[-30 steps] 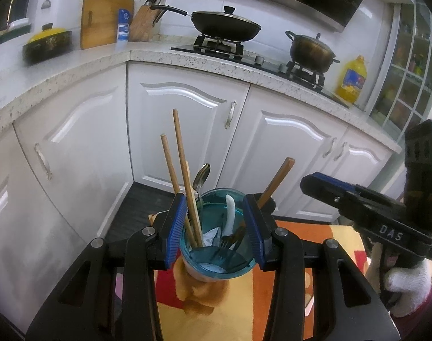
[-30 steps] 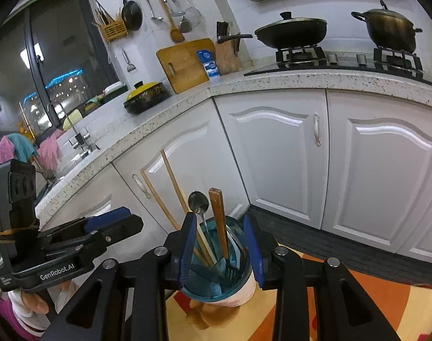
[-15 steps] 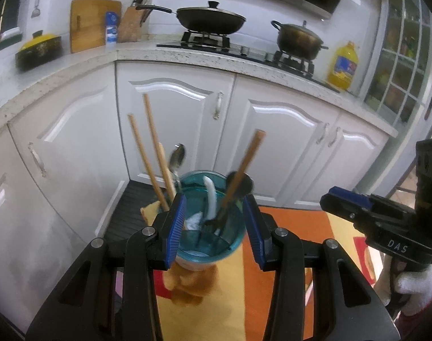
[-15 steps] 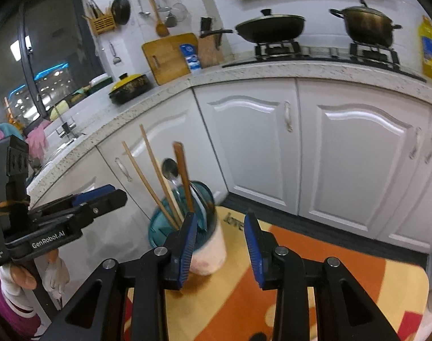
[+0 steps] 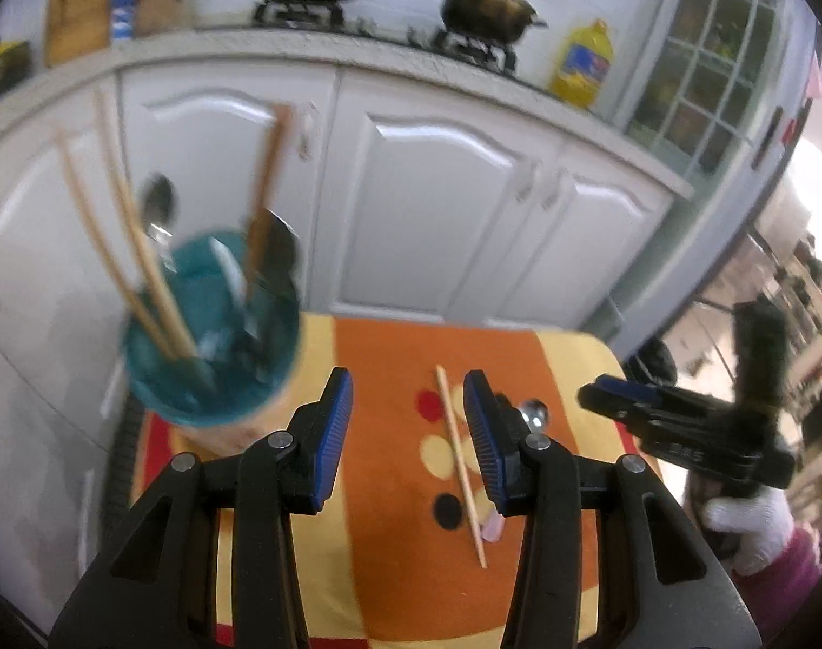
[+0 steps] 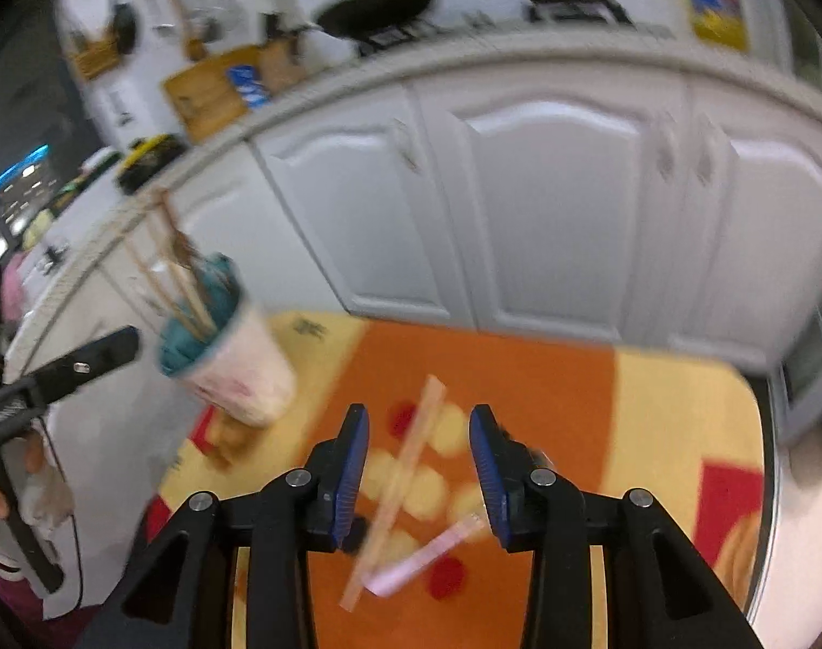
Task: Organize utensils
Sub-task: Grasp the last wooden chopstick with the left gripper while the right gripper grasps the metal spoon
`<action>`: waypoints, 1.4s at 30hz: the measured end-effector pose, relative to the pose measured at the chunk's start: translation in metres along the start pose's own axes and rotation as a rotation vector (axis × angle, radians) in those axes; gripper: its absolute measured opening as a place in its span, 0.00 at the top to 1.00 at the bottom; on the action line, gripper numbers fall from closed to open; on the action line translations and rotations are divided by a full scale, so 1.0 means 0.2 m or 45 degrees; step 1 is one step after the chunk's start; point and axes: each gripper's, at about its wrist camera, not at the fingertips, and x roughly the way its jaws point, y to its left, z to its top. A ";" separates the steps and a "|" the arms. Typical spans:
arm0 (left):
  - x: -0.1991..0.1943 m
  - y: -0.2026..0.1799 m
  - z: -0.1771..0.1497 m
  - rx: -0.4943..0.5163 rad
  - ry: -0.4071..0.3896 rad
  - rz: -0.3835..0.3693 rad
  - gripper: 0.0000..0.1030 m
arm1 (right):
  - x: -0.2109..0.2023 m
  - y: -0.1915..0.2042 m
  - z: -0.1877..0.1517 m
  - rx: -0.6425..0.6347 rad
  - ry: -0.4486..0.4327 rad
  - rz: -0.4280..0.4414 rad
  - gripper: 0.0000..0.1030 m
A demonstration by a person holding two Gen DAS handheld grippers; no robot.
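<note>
Utensils, loose: one pale wooden chopstick [image 5: 459, 465] lies on the orange-and-yellow patterned tablecloth [image 5: 389, 357], seen between the blue pads of the left gripper [image 5: 408, 432], whose jaws are spread and hold nothing. Right gripper [image 6: 419, 468] likewise spread and empty above the same chopstick [image 6: 395, 492]; a pink flat-handled utensil [image 6: 427, 554] crosses its near end. Far left on the cloth stands the teal-lined white cup [image 5: 211, 335] with wooden chopsticks [image 5: 124, 249], a metal spoon [image 5: 157, 205] and a brown wooden handle [image 5: 265, 184] upright inside. Both views blurred. White cabinet doors [image 5: 449, 216] behind.
</note>
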 end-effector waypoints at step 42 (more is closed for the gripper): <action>1.02 -0.12 -0.02 0.008 0.441 0.001 0.94 | 0.38 -0.26 -0.10 -0.014 0.126 0.163 0.96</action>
